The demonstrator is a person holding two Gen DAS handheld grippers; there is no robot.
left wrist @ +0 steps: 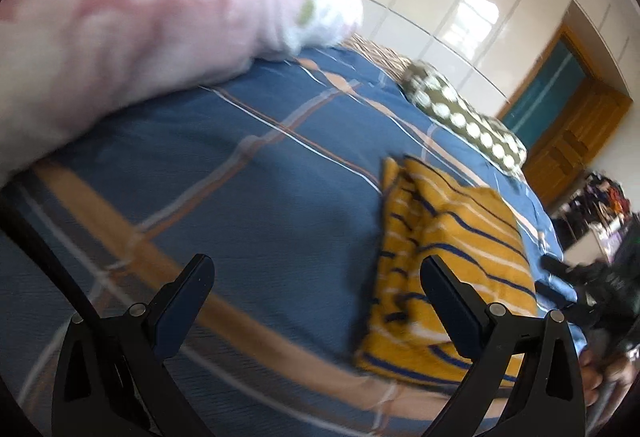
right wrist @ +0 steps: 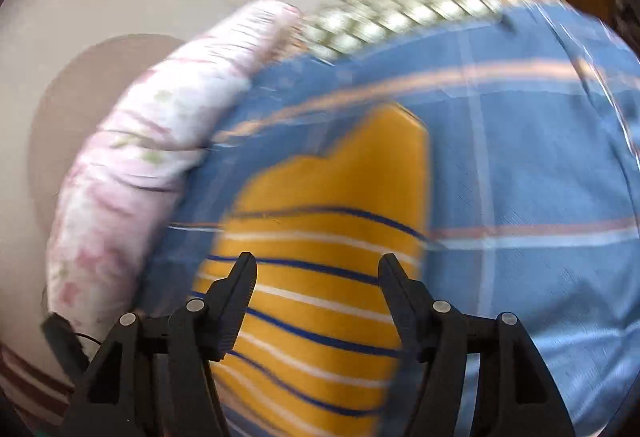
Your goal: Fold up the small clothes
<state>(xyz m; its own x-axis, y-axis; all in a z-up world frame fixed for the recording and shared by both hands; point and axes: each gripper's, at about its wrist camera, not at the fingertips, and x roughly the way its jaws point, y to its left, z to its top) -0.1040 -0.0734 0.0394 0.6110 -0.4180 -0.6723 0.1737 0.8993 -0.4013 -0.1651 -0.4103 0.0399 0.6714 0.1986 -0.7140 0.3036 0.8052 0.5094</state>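
Observation:
A small yellow garment [left wrist: 448,261] with navy and white stripes lies folded on the blue plaid bedsheet [left wrist: 248,173]. My left gripper [left wrist: 316,269] is open, hovering above the sheet with its right finger in front of the garment's left part; nothing is between the fingers. In the right wrist view the same yellow garment [right wrist: 328,237] lies flat just ahead of and below my right gripper [right wrist: 318,269], which stands open over it without gripping the cloth. That view is motion-blurred. The right gripper [left wrist: 560,269] also appears dark at the right edge of the left wrist view.
A pink floral pillow [left wrist: 132,17] lies along the bed's left side. A green pillow with white dots [left wrist: 460,113] sits at the far edge. White wall panels and a wooden door [left wrist: 576,133] stand beyond. A hand [left wrist: 600,373] shows at lower right.

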